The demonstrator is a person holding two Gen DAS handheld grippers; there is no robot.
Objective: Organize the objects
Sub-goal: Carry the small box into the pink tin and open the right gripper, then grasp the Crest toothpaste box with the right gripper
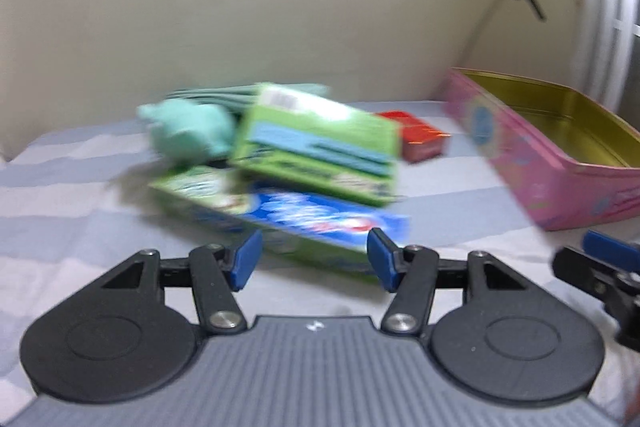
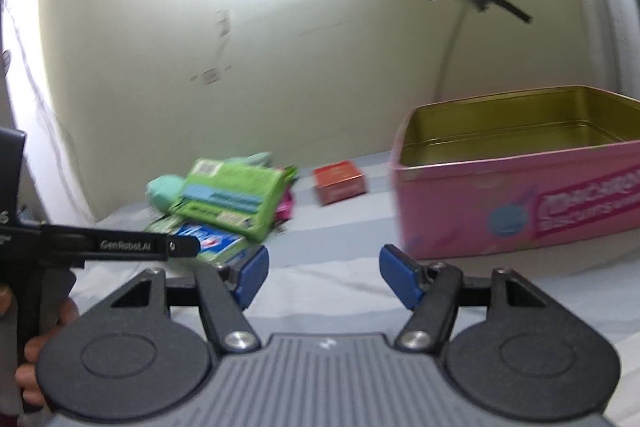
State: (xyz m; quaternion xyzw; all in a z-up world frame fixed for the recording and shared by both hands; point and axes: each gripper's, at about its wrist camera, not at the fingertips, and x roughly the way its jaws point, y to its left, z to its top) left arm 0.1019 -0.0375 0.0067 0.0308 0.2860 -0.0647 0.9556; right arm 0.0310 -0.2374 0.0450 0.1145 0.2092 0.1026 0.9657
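Note:
A pile lies on the checked sheet [image 1: 72,195]: a blue-and-green toothpaste box [image 1: 304,219], a green packet [image 1: 320,151] leaning on top of it, and a mint soft item [image 1: 188,135] behind. My left gripper [image 1: 316,259] is open, its blue pads just short of the toothpaste box and not touching it. An open, empty pink tin [image 2: 520,203] with a gold inside stands to the right. My right gripper [image 2: 324,275] is open with nothing between its pads, low over the sheet in front of the tin's left corner. The left wrist view is blurred.
A small red box [image 2: 340,183] sits between the pile and the tin. Something magenta [image 2: 286,207] peeks out behind the green packet. A cream wall runs close behind everything. A hand [image 2: 36,347] holds the left tool's black frame [image 2: 120,247] at the left.

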